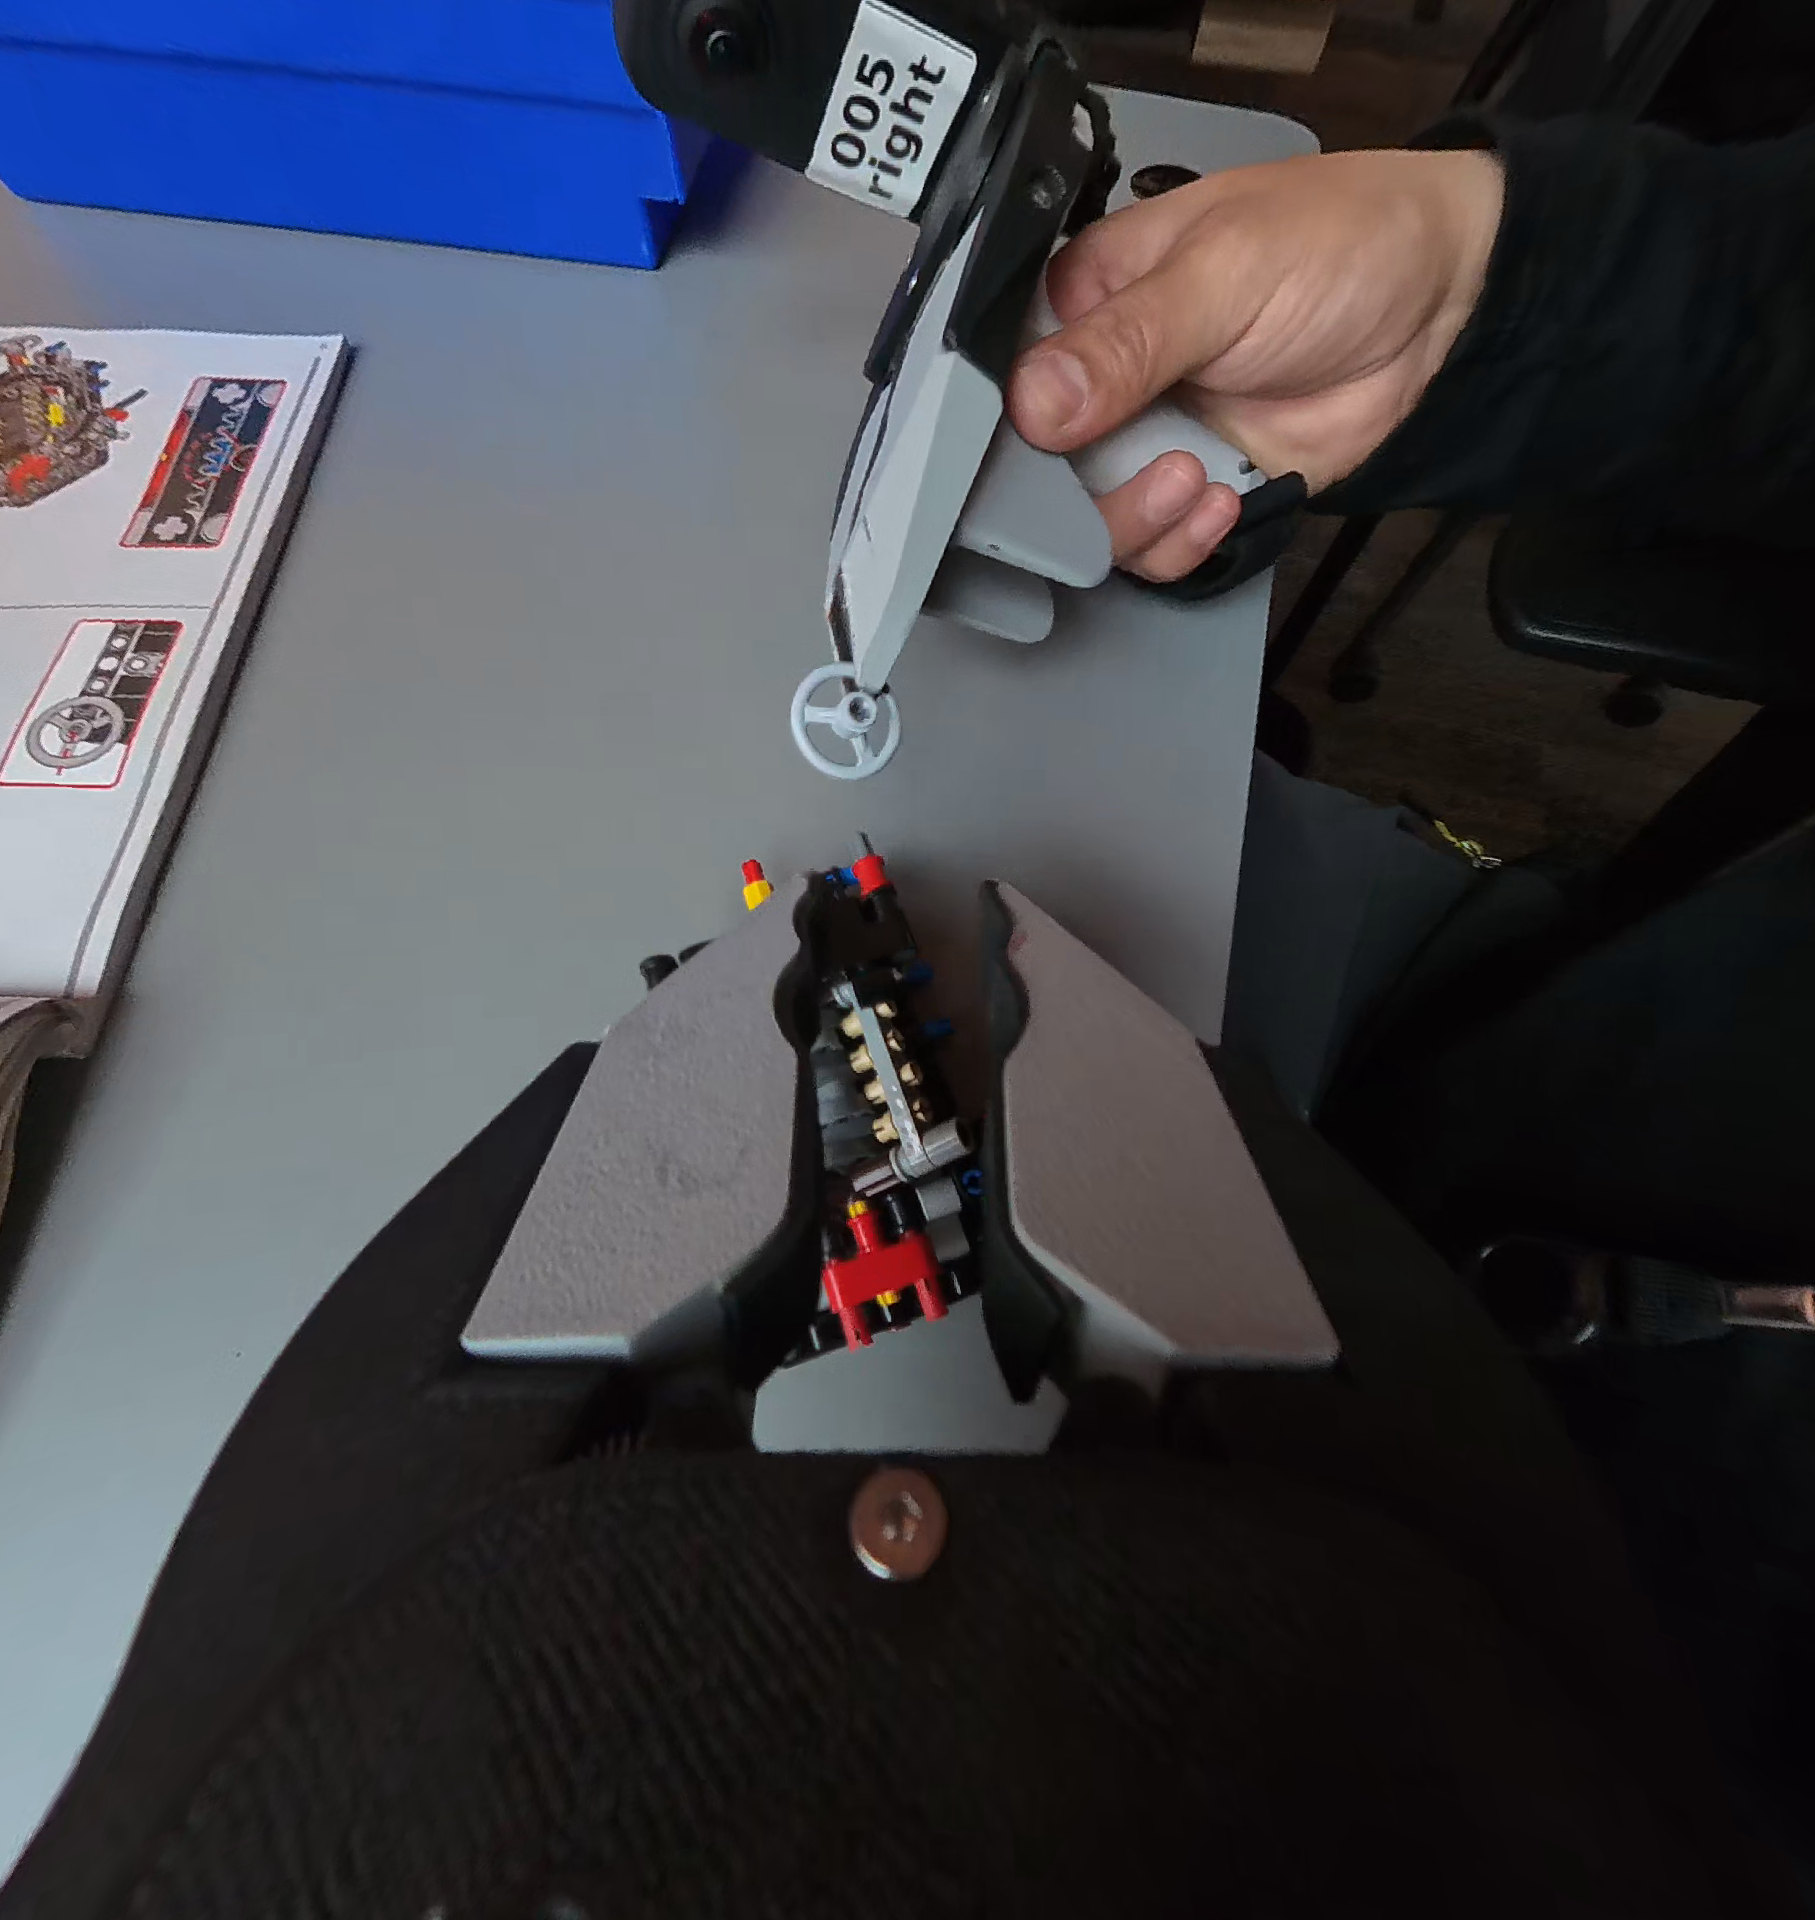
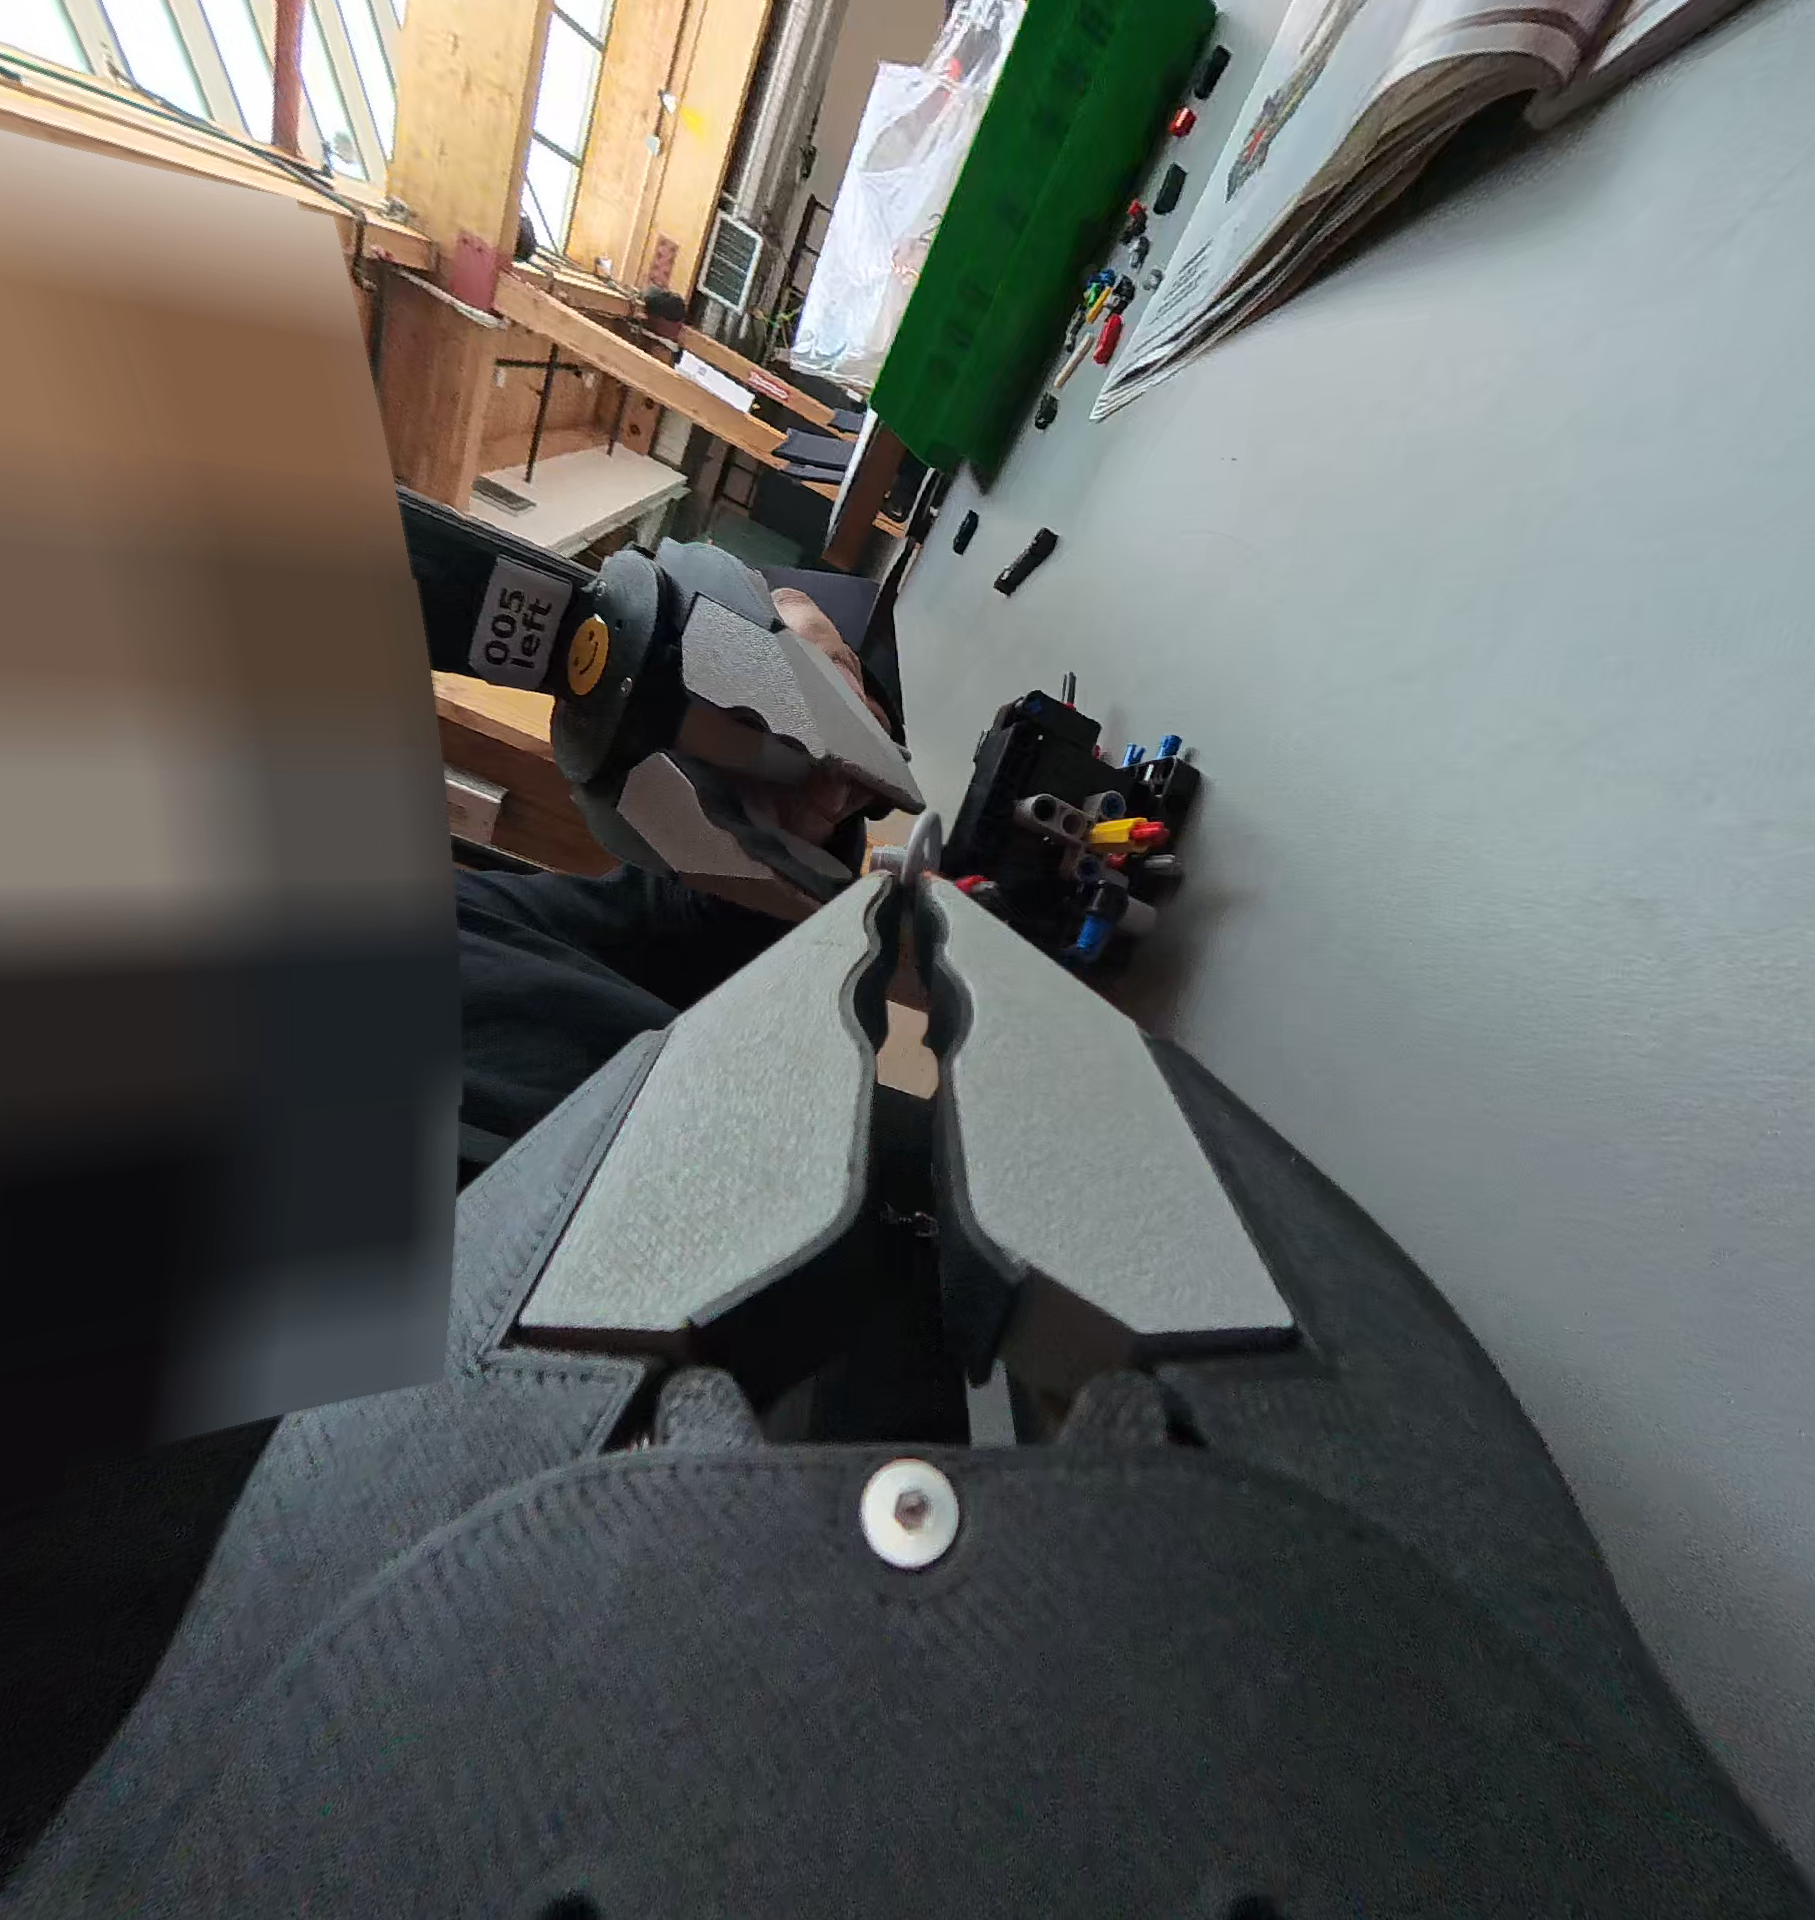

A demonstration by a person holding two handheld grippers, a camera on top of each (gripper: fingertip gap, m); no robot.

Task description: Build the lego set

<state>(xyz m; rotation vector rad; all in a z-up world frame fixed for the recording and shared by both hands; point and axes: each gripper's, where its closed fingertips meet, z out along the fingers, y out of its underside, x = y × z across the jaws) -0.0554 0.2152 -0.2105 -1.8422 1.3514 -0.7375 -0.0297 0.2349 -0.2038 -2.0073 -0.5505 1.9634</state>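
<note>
A partly built lego assembly (image 1: 882, 1091), black with tan pins and a red part, sits on the grey table (image 1: 518, 727). It also shows in the right wrist view (image 2: 1069, 821). My left gripper (image 1: 898, 914) is open just above the assembly, which shows between its fingers; I cannot tell if they touch it. My right gripper (image 2: 908, 894) is shut on a small grey steering wheel (image 2: 922, 844). In the left wrist view the wheel (image 1: 846, 722) hangs from the right gripper's tips (image 1: 867, 675), a little beyond the assembly's far end.
An open instruction booklet (image 1: 103, 623) lies at the left, also in the right wrist view (image 2: 1402, 156). A blue bin (image 1: 363, 135) stands at the back. A green bin (image 2: 1038, 229) has several loose pieces (image 2: 1111, 301) beside it. The table edge (image 1: 1246, 831) is close on the right.
</note>
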